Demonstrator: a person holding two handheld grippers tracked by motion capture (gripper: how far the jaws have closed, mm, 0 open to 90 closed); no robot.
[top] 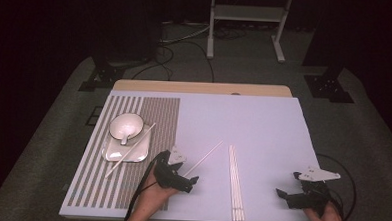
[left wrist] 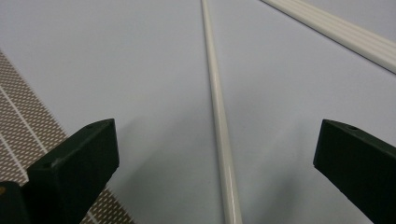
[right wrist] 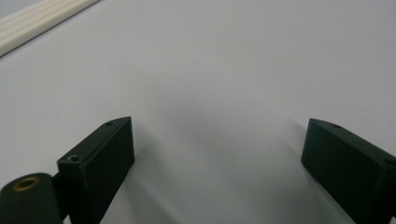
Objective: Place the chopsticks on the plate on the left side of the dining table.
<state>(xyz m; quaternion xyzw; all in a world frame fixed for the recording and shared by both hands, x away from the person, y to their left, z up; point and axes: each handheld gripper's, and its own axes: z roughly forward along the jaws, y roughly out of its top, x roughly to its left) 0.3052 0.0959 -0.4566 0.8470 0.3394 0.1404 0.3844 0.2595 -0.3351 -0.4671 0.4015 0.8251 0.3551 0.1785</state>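
Both claws, left [top: 188,182] and right [top: 283,195], gape wide low on the pale mat [top: 263,128], a chopstick [left wrist: 219,121] between the left one's jaws, dark room behind.

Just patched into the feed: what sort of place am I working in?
Probably a staged recording studio set up as a dining place: a covered table with a striped placemat, a bowl on a square plate, loose chopsticks, dark surroundings.

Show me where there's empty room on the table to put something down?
The widest bare patch lies between the chopstick bundle and the right gripper, reaching to the table's far edge. It is crowded on the striped mat, with bowl, plate and chopstick.
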